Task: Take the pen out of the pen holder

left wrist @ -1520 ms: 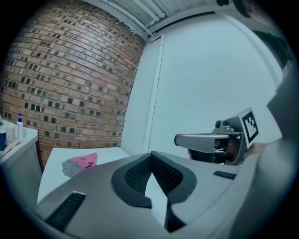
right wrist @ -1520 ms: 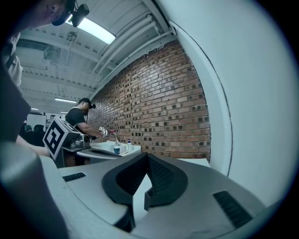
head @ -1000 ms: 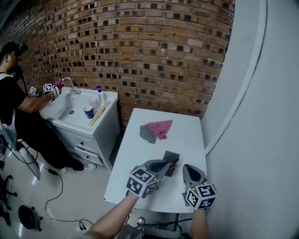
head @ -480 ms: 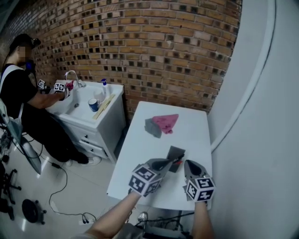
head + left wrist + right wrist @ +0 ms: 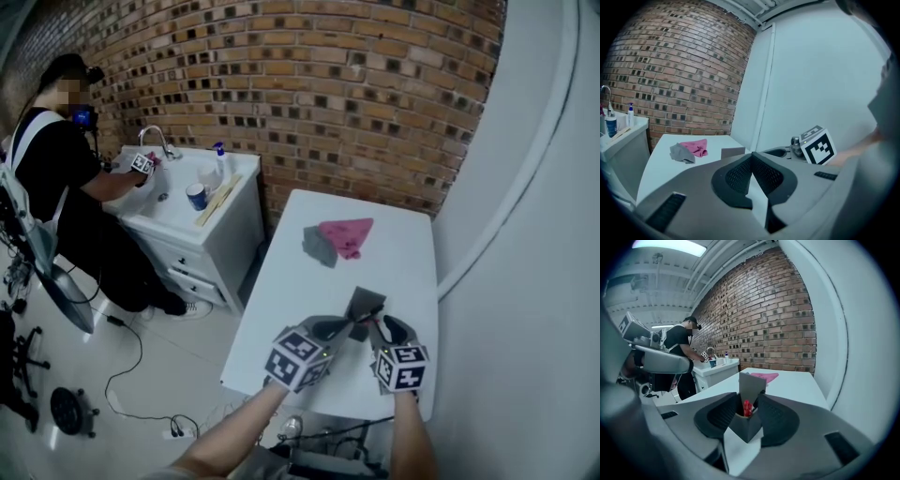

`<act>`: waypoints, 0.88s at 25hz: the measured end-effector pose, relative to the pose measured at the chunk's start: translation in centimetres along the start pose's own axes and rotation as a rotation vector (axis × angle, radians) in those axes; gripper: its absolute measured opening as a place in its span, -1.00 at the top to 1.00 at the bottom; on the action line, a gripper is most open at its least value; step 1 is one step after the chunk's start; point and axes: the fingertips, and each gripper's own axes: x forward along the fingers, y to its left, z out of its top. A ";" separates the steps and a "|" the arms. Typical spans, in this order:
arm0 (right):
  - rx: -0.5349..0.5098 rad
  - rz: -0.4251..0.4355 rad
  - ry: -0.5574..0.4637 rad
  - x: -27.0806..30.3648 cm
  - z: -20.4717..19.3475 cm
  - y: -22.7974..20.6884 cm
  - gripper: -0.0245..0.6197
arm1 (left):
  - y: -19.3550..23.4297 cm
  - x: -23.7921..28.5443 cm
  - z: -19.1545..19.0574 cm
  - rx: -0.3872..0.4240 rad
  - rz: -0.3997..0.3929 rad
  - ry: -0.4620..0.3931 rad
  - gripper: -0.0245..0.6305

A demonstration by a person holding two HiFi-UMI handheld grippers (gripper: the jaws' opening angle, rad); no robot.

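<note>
Holder (image 5: pixel 366 302) stands near the table's (image 5: pixel 286 300) front edge, with bare white top running left of it to the drop onto the floor (image 5: pixel 141 375). On the holder's right only a narrow strip of top is left before the white wall (image 5: pixel 525 234). Behind the holder there's open top all the way to the cloths.

Right gripper (image 5: pixel 380 323) is on the holder: its jaws press the grey sides, and the red pen (image 5: pixel 747 408) stands inside, between them. Left gripper (image 5: pixel 349 324) sits just at the holder's front-left; its jaws are together at the tips with nothing in them.

Half a second back the right gripper's tips were just off the holder's near-right corner; now they've closed round it. Left gripper has nudged in too, and the holder hasn't left its spot on the top.

Beyond the holder, well apart, lie a pink cloth (image 5: pixel 347 234) and a grey cloth (image 5: pixel 319 246), touching each other. Far to the holder's left is a sink cabinet (image 5: pixel 202 234), where a person (image 5: pixel 66 169) works against the brick wall (image 5: pixel 356 94). Between the left gripper and the holder there's nothing.
</note>
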 end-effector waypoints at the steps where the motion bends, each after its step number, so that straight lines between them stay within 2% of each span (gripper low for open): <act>1: 0.002 -0.002 0.010 0.3 -0.4 -0.1 0.46 | 0.2 0.1 -0.2 -0.001 0.003 0.004 0.91; 6: 0.012 -0.013 0.037 1.5 -2.1 -0.8 0.46 | 0.5 0.6 -0.5 -0.013 0.005 0.011 0.91; 12: 0.010 0.007 0.027 2.2 -2.1 -0.3 0.47 | 0.5 0.9 -1.1 -0.034 0.000 0.025 0.91; 15: 0.001 -0.004 0.026 2.1 -2.1 -0.4 0.67 | 0.5 1.0 -1.4 -0.037 0.000 0.029 0.91; 22: -0.005 -0.007 0.001 1.7 -1.2 -0.2 0.69 | 0.8 1.1 -1.5 -0.033 -0.002 0.033 0.91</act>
